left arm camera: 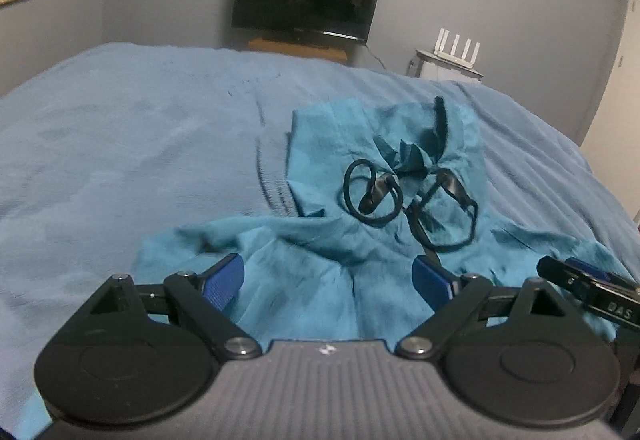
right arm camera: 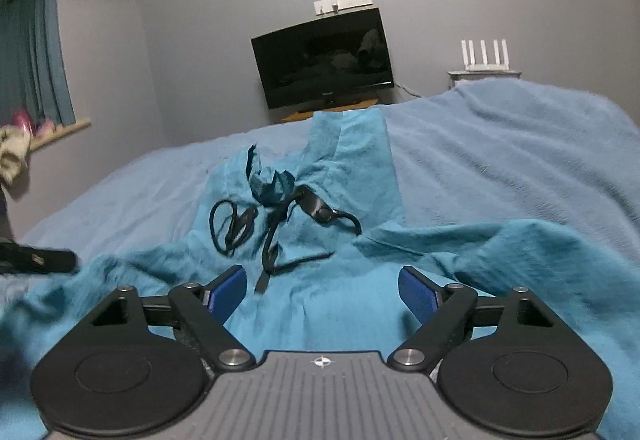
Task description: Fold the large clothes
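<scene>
On the blue bed (left arm camera: 140, 128) lies a crumpled teal garment (left arm camera: 360, 232) with black cords (left arm camera: 372, 196) on top. Left gripper (left arm camera: 328, 280) and right gripper (right arm camera: 322, 290) hover over it, jaws apart, empty. Best spread it flat, grabbing edges, not cords.

Ahead of the wide-open left gripper (left arm camera: 328, 276), the crumpled teal fabric garment (left arm camera: 360, 200) carries looped black cords (left arm camera: 372, 196) lying in the way. To its left, the blue fleece bedspread (left arm camera: 140, 128) lies bare. The black right gripper (left arm camera: 592, 292) crowds its right side, jaws apart over cloth.
</scene>
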Demonstrator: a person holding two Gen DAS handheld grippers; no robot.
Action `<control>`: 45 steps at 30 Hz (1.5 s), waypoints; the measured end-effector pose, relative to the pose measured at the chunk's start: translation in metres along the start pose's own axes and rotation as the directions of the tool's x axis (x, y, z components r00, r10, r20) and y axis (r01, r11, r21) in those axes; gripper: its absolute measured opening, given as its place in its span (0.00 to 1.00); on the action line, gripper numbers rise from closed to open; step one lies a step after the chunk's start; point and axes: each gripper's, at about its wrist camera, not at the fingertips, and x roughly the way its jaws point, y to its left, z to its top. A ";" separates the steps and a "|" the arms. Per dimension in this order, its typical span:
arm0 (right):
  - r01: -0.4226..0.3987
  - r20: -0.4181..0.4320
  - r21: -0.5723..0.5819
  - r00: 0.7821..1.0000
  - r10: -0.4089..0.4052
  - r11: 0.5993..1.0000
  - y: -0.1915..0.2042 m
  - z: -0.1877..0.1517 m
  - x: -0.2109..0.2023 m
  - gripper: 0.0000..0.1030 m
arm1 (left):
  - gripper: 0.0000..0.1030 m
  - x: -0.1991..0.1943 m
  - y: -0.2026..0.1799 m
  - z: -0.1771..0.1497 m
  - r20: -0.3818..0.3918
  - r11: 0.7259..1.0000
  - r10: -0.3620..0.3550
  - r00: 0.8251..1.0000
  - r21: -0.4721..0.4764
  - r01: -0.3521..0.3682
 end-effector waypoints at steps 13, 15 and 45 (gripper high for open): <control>-0.049 -0.011 0.090 0.999 0.050 0.995 -0.025 0.016 0.101 0.81 | 0.88 0.154 0.028 0.066 -0.046 0.967 0.026 0.999 -0.253 -0.037; -0.050 0.009 0.094 0.999 0.050 0.994 -0.028 0.020 0.110 0.81 | 0.88 0.173 0.030 0.072 -0.057 0.966 0.037 0.998 -0.255 -0.050; -0.249 0.181 0.556 0.968 0.176 0.793 -0.129 0.039 0.238 0.81 | 0.84 0.280 0.062 0.117 0.027 0.939 -0.170 0.985 -0.298 0.170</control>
